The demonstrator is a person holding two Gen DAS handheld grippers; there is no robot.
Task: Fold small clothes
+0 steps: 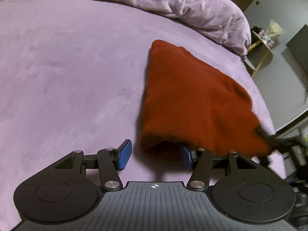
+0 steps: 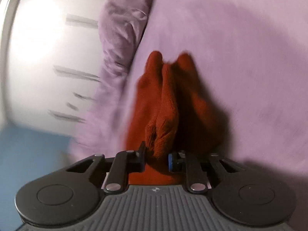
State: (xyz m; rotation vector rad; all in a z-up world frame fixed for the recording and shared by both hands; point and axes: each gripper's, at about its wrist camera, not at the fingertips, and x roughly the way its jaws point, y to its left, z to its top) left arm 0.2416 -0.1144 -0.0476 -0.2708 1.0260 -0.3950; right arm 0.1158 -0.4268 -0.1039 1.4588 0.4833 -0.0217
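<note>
Right now my left claw (image 1: 156, 155) sits low over the bed (image 1: 67, 73), pointing forward across the lilac sheet with its blue pads (image 1: 125, 155) spread wide apart. One pad stands bare over the sheet; the other is tucked just under the near, open rim of the rust-red knitted hat (image 1: 188, 98), so the cloth drapes over that finger without being pinched. From this side the hat stretches as a broad triangle, its far tip lying toward the rumpled duvet (image 1: 202, 9) at the head of the bed and its right-hand corner drawn up and out toward the bed's edge, where my right claw (image 2: 156, 159) meets it. That right claw is closed tight on a bunched fold of the hat's knit, the fingers pressed into the fabric from both sides, and the cloth spills forward from the grip in several lumpy ridges that hang above the sheet and throw a dark shadow to one side. The right wrist view is smeared, so I can only say the claw seems tilted toward the bed's side, with the duvet and a pale wall (image 2: 38, 57) beyond. Past the bed, a small wooden side table (image 1: 263, 44) stands on the floor.
</note>
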